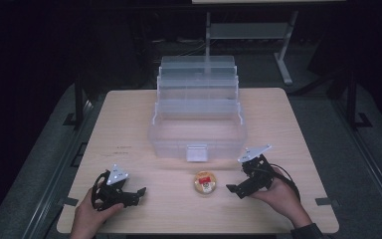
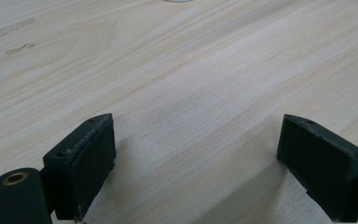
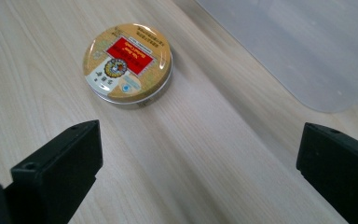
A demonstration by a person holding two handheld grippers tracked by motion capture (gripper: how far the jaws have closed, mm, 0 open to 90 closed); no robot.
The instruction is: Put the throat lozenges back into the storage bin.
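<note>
Two hand-held grippers rest low over the bench (image 1: 129,119), jaws spread wide and empty. Your left hand-held gripper (image 1: 138,193) faces bare wood. Ahead of your right hand-held gripper (image 1: 233,189), slightly to its left, lies a round tin (image 3: 127,62); a clear plastic box (image 1: 197,130) stands beyond.

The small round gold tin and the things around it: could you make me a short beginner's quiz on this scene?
1. True or false: the small round gold tin with a red label sits inside the clear plastic storage box.
2. Which gripper is nearer the tin: A left gripper, B right gripper?
3. Fill in: the tin lies on the light wooden ____.

Key: 1 false, it lies on the table in front of the box. 2 B. 3 table.
</note>
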